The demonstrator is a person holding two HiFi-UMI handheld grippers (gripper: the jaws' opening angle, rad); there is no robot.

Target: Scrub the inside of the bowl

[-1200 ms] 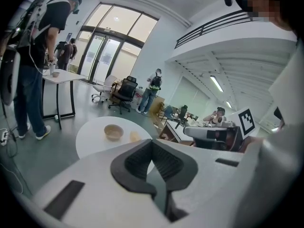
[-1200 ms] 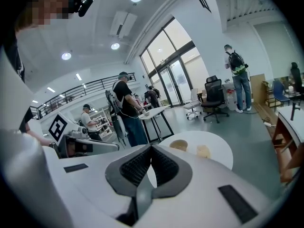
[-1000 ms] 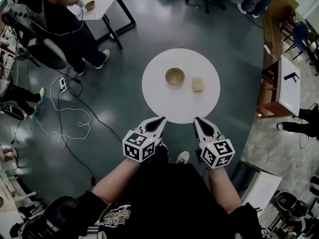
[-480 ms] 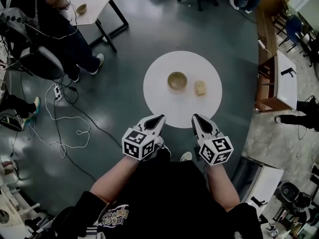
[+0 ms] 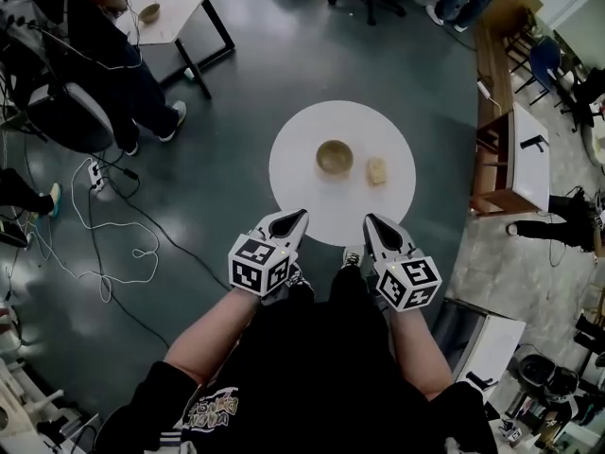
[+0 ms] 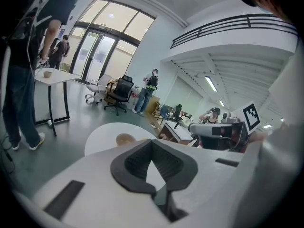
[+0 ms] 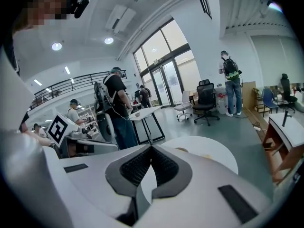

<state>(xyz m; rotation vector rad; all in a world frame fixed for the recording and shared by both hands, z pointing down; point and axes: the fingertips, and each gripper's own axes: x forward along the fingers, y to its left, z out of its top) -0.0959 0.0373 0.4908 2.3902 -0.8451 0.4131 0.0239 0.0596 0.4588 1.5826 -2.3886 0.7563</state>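
A tan bowl (image 5: 334,156) stands upright near the middle of a round white table (image 5: 312,201); it also shows small in the left gripper view (image 6: 125,139). A pale yellow sponge (image 5: 377,170) lies on the table just right of the bowl. My left gripper (image 5: 299,216) hovers at the table's near edge, shut and empty. My right gripper (image 5: 370,220) is beside it at the near edge, also shut with nothing in it. Both point toward the bowl and are well short of it.
A person stands by a white desk (image 5: 180,3) with another small bowl (image 5: 149,11) at the upper left. Cables (image 5: 113,235) trail on the dark floor to the left. A wooden bench and white side table (image 5: 527,159) stand to the right. Office chairs are at the far end.
The table, bowl and sponge sit slightly closer to my grippers than a second ago. Both grippers stay shut and side by side.
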